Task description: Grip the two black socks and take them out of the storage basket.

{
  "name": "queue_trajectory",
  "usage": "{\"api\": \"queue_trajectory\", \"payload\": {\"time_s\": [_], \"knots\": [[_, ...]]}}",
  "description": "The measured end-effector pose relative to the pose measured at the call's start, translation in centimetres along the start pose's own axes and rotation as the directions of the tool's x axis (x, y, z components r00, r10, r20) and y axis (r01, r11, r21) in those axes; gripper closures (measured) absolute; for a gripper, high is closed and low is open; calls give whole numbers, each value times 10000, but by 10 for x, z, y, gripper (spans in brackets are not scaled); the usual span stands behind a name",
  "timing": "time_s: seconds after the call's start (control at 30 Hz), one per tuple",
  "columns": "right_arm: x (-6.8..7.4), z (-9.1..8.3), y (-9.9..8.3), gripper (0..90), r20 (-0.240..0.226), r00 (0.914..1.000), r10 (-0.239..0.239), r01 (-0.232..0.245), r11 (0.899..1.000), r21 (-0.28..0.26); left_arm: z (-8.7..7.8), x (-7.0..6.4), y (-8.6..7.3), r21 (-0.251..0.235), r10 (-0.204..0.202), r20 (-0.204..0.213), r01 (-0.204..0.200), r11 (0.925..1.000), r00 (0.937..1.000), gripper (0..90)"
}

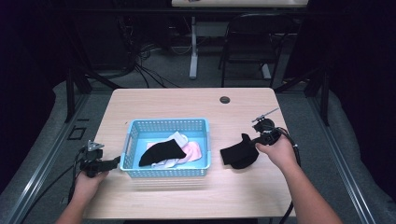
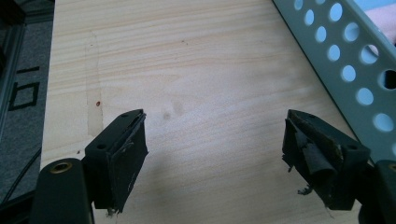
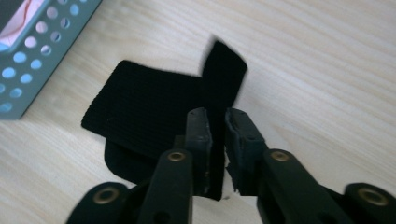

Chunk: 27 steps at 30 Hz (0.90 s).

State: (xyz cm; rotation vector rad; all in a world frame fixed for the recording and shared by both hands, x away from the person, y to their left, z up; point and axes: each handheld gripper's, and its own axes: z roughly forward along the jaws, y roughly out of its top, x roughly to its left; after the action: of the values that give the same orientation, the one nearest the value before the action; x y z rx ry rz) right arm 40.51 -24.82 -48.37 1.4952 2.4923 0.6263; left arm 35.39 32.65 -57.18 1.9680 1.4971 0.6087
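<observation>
**Sock pinched on rt side, basket waiting**

Forearms come in at near edge. Going L to R: my left gripper (image 1: 106, 164) sits low on the table (image 1: 154, 100) just left of the blue basket (image 1: 128, 140), jaws wide apart w/ nothing between them. Basket holds a black sock (image 1: 161, 152) lying over white and pink ones (image 1: 192, 152). Right of the basket, apart from it, is the black sock (image 1: 237, 155) I'm working, partly folded on the wood. My right gripper (image 3: 215, 135) has jaws clamped on a raised flap at its edge. Fabric looks soft, light, floppy; I reckon it'll drape and drag when lifted. Best hold is a doubled fold or cuff, pinched deep, not a single thin edge.
</observation>
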Motion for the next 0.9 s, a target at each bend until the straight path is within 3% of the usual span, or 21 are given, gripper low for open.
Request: {"api": "queue_trajectory", "payload": {"time_s": [0.07, 0.17, 0.3, 0.33, 0.5, 0.6, 0.77, 0.8, 0.83, 0.87, 0.9], "knots": [[-2, -1, 1, 681, -71, 9999, 145, -146, 9997, -174, 0, 0, 0, 1, -1, 3, 1, 10000, 10000, 218], [-1, 0, 1, 639, 164, 9998, 72, -69, 9998, -198, 0, 0, 0, -3, 3, 7, -3, 10000, 10000, 218], [2, 2, 3, 526, 114, 9999, 80, -77, 9997, -239, 0, 0, 0, -2, 8, 15, -8, 10000, 10000, 218], [3, 2, 4, 464, 122, 9999, 46, -43, 9995, -306, 0, 0, 0, -8, 16, 14, -16, 10000, 10000, 217], [7, 3, 7, 400, 25, 10000, 26, -24, 9990, -448, 0, 0, 0, -15, -4, 13, 4, 10000, 10000, 217], [12, -1, 12, 348, -33, 9996, -284, 282, 9986, -457, 0, 0, 0, -10, -6, 13, 6, 10000, 10000, 217], [31, -10, 27, 313, -96, 9983, -576, 566, 9948, -845, 0, 0, 0, -19, -13, 13, 13, 10000, 10000, 218], [41, -12, 32, 311, 7, 9963, -863, 860, 9923, -889, 0, 0, 0, -32, -14, 13, 14, 10000, 10000, 218], [41, -12, 32, 311, 7, 9963, -863, 860, 9923, -889, 0, 0, 0, -32, -14, 13, 14, 10000, 10000, 218], [52, -13, 39, 306, -74, 9924, -1232, 1219, 9879, -956, 0, 0, 0, -32, -7, 18, 7, 10000, 10000, 218], [52, -13, 39, 306, -74, 9924, -1232, 1219, 9879, -956, 0, 0, 0, -32, -7, 18, 7, 10000, 10000, 218]]}}
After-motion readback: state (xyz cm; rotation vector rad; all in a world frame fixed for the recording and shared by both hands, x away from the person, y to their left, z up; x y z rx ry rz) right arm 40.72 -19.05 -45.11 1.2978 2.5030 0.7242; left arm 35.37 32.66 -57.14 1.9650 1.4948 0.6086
